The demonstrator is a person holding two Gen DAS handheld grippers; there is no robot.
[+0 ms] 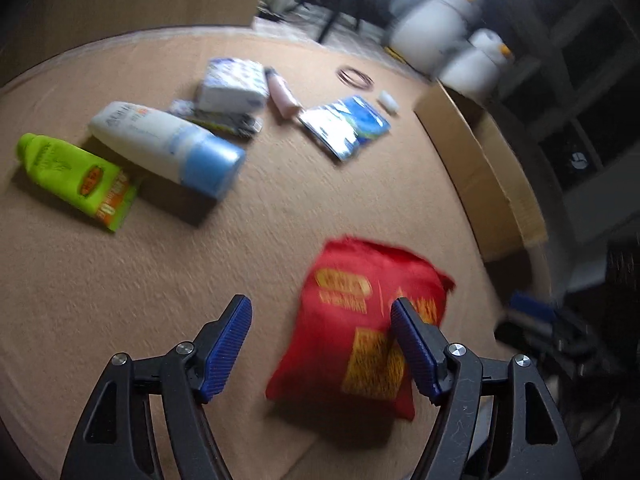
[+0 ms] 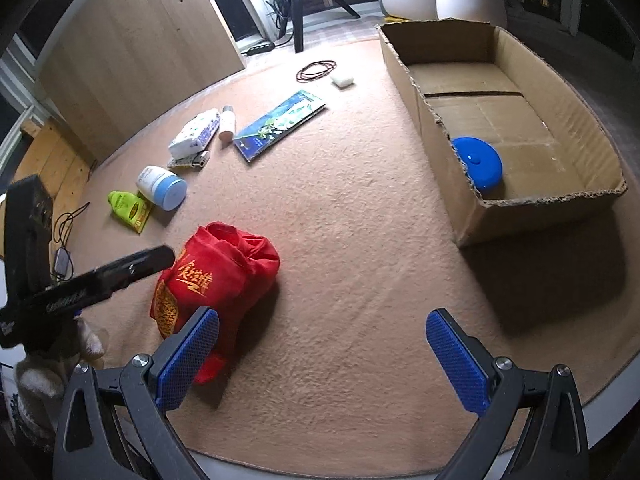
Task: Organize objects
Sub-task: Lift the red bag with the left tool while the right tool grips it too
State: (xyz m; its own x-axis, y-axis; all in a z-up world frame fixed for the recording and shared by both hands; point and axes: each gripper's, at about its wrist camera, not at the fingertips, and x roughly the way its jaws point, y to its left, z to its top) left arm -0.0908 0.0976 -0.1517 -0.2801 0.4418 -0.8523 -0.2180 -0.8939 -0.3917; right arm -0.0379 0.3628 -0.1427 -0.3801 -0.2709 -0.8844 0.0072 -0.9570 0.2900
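Left wrist view smeared by motion: print on the red bag (image 1: pixel 368 320) unreadable there, far clutter soft-edged. Sharper from the right wrist, gold characters legible as shapes only. Lower edge of the red bag partly covered by a blue pad (image 2: pixel 188 356) of the right gripper (image 2: pixel 324 344); in the left view, right-hand side of the bag crossed by one finger of the left gripper (image 1: pixel 320 336).

Left gripper spread wide, nothing pinched, bag lying on the carpet (image 1: pixel 120 300) past the fingertips and to their right. Right gripper likewise spread, bare carpet between its pads. Left tool also seen from the right wrist as a dark blurred bar at the left edge, its tip close by the red bag; contact not discernible.

Red bag: soft, crumpled cloth, bunched at the top, lying on the tan carpet in the near foreground, well apart from the cardboard box (image 2: pixel 472 216). Box open-topped with ragged cut rims, a blue round lid-like item (image 2: pixel 478 162) in its near corner, half hidden behind the wall.

Farther back on the carpet: green tube (image 1: pixel 76 176) touching a white bottle with blue cap (image 1: pixel 168 144), tissue pack (image 1: pixel 234 84), pink tube (image 1: pixel 282 94), blue flat packet (image 1: pixel 346 124), ring of bands (image 1: pixel 355 77), small white case (image 1: pixel 389 101). Flat item under the tissue pack too blurred to name.
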